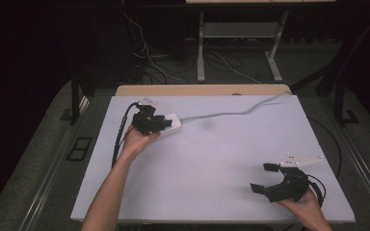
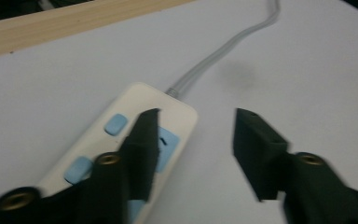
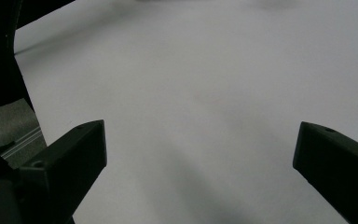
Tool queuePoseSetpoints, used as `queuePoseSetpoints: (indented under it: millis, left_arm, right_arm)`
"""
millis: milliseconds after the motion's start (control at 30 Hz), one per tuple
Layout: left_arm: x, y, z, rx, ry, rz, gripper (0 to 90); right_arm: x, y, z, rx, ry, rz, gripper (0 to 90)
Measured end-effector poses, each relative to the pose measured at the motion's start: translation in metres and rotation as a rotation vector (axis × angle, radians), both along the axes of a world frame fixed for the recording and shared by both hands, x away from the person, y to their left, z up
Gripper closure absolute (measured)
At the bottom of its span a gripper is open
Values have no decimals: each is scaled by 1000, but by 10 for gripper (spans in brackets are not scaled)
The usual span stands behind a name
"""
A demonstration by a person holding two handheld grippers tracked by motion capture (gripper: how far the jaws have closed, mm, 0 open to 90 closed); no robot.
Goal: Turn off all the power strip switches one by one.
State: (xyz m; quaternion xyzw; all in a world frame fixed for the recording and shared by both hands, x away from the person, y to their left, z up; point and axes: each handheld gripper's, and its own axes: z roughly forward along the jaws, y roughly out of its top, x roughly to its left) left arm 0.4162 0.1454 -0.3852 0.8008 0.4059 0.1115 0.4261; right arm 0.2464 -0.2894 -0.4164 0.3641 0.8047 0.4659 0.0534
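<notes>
- Near the front right edge of the table (image 1: 221, 159), the right gripper (image 1: 266, 178) hovers with jaws wide, holding nothing.
- Farther, at the back left, the left gripper (image 2: 193, 149) stands half open over the power strip (image 2: 121, 140), gripping nothing.
- Its long axis runs left to right, cable (image 1: 231, 113) end pointing right.
- It is cream-white, with light blue buttons.

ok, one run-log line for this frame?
left gripper: open, over power strip, nothing held | right gripper: open, nothing held, over table | cord: trails to far edge
</notes>
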Motion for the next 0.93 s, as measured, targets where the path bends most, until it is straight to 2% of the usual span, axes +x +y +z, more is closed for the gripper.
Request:
queuePoseSetpoints:
  millis: [33, 133, 233, 300, 367, 500, 633, 700, 767, 933]
  left_arm:
    - [-6, 2, 1, -23, 1, -11, 356]
    - [-19, 6, 2, -64, -7, -24, 207]
    - [-35, 9, 2, -82, -21, -28, 94]
    - [-44, 10, 3, -77, -22, -29, 5]
    - [-53, 12, 4, -76, -35, -38, 0]
    - [-79, 14, 5, -98, -65, -52, 0]
    - [-104, 17, 1, -108, -91, -55, 0]
    - [-116, 18, -2, -110, -92, -63, 0]
    - [-127, 18, -5, -94, -96, -77, 0]
    - [-142, 17, -10, -100, -86, -114, 0]
  right_arm:
    - [0, 0, 0, 1, 0, 0, 25]
    - [0, 0, 0, 3, 0, -1, 25]
    - [0, 0, 1, 2, -1, 0, 25]
    - [0, 1, 1, 3, -2, -1, 25]
    - [-1, 1, 1, 5, -4, -3, 25]
    - [-1, 1, 1, 5, -5, -6, 25]
    - [-1, 0, 2, 9, -4, -10, 25]
    - [-1, -1, 2, 11, -5, -13, 25]
    - [-1, -1, 2, 12, -7, -15, 25]
    - [-2, -2, 2, 16, -7, -21, 25]
